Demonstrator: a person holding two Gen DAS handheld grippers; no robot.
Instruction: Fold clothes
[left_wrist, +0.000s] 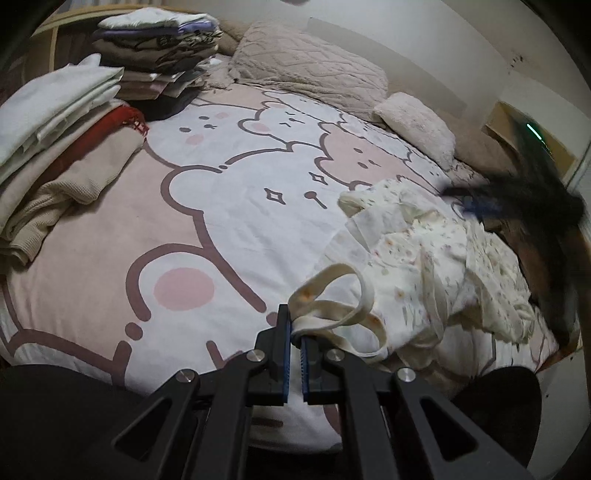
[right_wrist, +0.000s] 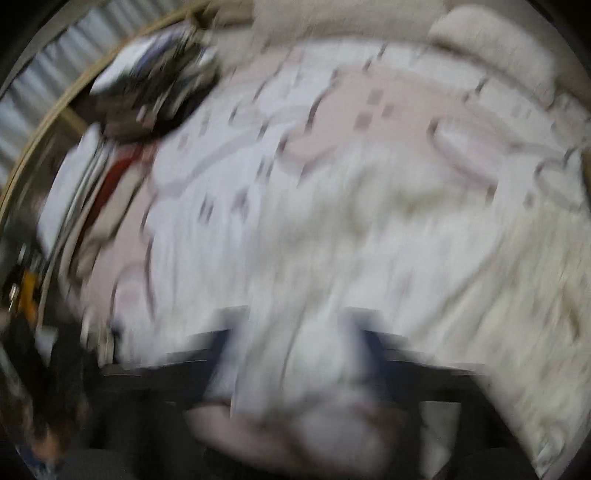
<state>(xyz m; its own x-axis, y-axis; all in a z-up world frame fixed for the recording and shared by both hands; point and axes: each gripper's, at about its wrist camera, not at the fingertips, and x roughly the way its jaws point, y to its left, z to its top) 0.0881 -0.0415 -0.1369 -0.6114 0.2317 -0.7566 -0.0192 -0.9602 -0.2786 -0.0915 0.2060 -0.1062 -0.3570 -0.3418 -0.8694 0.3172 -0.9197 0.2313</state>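
My left gripper (left_wrist: 296, 334) was clenched on the strap (left_wrist: 334, 295) of the cream dress (left_wrist: 436, 266).
The dress lay crumpled on the bed (left_wrist: 207, 206), right of the folded piles (left_wrist: 55, 147); my right gripper (right_wrist: 291, 354), blurred, stood released above it.

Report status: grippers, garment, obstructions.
Left gripper shut on cream floral garment's strap. Right gripper open, blurred, above crumpled garment. Folded stacks well clear.

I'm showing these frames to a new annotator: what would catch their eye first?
Probably the crumpled cream floral garment on the right of the bunny-print bedsheet, with the left gripper shut on one of its straps. Next, the two stacks of folded clothes along the bed's left side and far corner. The right wrist view is heavily motion-blurred, and the right gripper stands open over the pale fabric.
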